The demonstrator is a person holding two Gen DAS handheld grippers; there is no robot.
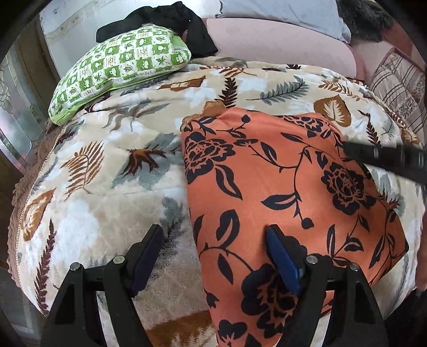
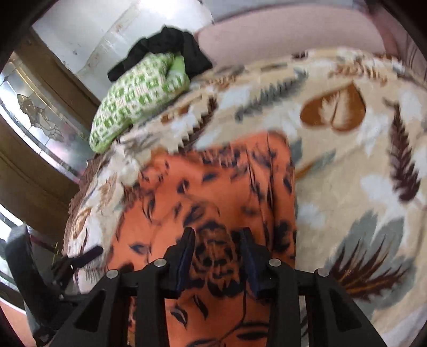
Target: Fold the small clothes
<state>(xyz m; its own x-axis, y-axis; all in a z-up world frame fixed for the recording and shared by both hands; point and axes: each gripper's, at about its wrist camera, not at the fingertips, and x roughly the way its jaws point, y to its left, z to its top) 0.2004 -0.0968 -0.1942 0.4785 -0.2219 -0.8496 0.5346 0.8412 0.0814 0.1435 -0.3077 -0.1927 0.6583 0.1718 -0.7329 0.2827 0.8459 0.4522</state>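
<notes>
Pillow (image 1: 120,66) and black cloth (image 1: 170,18) lie beyond the orange garment (image 1: 280,186) on the blanket (image 1: 106,173); left gripper (image 1: 213,240) gapes wide, right gripper (image 2: 217,237) narrow, grip unclear.

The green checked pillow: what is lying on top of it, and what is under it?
A crumpled black garment lies on the green checked pillow. Under the pillow's near edge is the leaf-print blanket. What lies beneath its far end is covered.

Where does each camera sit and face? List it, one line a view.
Left wrist: on the left gripper, angled down at the blanket and cloth; its open fingers show.
Right wrist: on the right gripper, angled down over the cloth; its fingers show.
Shared: cloth, blanket, pillow.
</notes>
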